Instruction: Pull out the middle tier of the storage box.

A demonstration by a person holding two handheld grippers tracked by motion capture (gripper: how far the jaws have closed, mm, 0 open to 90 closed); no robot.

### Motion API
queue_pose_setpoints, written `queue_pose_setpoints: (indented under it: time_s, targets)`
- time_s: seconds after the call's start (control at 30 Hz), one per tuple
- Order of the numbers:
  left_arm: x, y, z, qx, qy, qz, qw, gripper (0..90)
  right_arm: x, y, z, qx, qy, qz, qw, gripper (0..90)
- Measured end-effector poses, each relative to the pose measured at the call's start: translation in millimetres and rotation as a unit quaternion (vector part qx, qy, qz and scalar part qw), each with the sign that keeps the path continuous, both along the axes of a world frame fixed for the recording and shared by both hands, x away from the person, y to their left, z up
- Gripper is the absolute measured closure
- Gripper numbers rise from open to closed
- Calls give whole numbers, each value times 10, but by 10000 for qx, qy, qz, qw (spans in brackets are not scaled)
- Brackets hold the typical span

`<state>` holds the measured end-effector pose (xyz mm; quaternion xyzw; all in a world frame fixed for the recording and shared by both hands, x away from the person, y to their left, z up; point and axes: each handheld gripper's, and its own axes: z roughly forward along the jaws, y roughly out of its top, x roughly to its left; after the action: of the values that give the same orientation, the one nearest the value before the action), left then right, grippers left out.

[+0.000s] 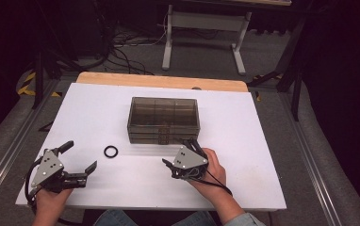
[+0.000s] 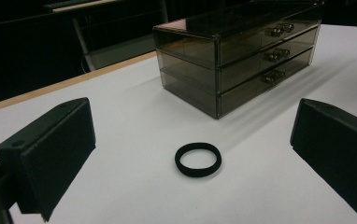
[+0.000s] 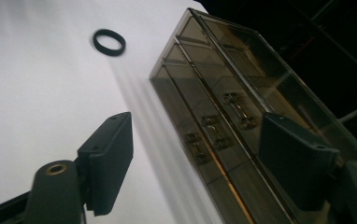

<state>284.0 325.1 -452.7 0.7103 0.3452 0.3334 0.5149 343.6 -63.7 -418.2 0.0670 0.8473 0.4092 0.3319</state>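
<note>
No readable writing is seen on the smoked drawer box, which is set mid-bench with its long axis across the bench and its handles toward the person. The right tool is held spread just before those handles, pinching nothing. The left tool is held spread near the black ring, which lies flat.

White table on a wooden board, dim room; beyond the table grey carpet floor, black cables, white desk frame; left of the table yellow-black tape
</note>
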Motion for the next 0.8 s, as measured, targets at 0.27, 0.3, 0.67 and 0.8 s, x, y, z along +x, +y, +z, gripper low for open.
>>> queue_pose_setpoints:
  time_s: [0.27,0.3,0.67,0.8]
  targets:
    - [0,2,1,-3,-1,0,10000,8,-61,94,-41,-512,-659,-262,9962,353]
    - [0,1,1,-3,0,-1,10000,8,-69,108,-48,-559,-725,-282,9954,356]
    - [-2,4,3,2,-4,-9,10000,8,-131,233,-139,-1119,-1509,-494,9810,383]
    - [-3,1,3,5,-8,-11,10000,8,-149,269,-176,-1252,-1742,-619,9748,386]
